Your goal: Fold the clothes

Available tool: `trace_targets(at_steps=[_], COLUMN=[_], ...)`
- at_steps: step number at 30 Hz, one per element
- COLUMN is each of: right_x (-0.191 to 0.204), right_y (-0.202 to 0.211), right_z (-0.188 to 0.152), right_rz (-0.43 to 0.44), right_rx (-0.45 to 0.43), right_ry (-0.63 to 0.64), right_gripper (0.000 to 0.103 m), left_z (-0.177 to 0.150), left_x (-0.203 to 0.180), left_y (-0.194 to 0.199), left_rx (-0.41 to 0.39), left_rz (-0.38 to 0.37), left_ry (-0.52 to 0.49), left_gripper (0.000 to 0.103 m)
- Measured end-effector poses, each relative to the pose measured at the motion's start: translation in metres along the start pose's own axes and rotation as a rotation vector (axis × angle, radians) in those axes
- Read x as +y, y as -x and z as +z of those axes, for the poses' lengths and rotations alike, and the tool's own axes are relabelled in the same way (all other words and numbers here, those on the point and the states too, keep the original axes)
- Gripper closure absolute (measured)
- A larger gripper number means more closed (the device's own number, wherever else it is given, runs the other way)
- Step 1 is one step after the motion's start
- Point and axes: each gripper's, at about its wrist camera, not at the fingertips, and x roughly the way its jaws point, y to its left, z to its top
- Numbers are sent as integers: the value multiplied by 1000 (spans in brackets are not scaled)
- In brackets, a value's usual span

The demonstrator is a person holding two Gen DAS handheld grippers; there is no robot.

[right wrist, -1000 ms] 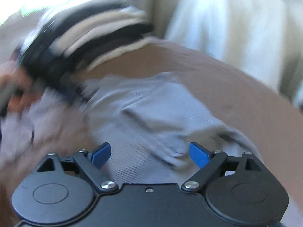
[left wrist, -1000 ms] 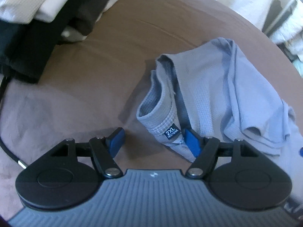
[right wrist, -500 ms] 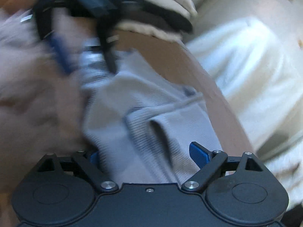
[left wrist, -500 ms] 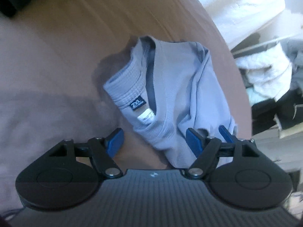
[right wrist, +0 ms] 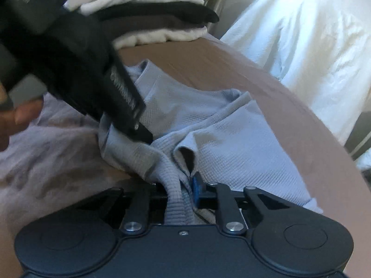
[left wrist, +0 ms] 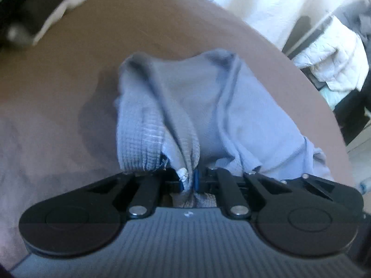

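A light blue-grey waffle-knit shirt lies crumpled on a brown bed cover. My left gripper is shut on the shirt's ribbed collar edge, with cloth bunched between the blue pads. My right gripper is shut on another fold of the same shirt, near its hem. In the right wrist view the left gripper's black body reaches in from the upper left, its tip on the shirt.
A stack of folded white, black and brown clothes sits at the far end of the bed. White bedding hangs beyond the bed's right edge. White padded items and dark clutter lie off the bed at right.
Both grippers were open above the shirt. Both have moved down onto it and shut on the cloth, the left at the collar, the right on a fold.
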Motion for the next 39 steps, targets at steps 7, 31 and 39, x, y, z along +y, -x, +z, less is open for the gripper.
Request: trace_targets(at_steps=[7, 31, 39], right_x=[-27, -84, -135], right_y=[49, 244, 264], right_z=[-8, -240, -275], right_rz=[8, -203, -77], right_rx=[-166, 165, -28], right_ry=[-233, -621, -1160], right_gripper=[88, 34, 31], left_z=[7, -194, -147], left_x=[-59, -309, -213], left_y=[59, 24, 44], left_rx=[-126, 273, 223], left_rz=[-230, -465, -433], left_ry=[-114, -741, -378], left_gripper=[96, 57, 50])
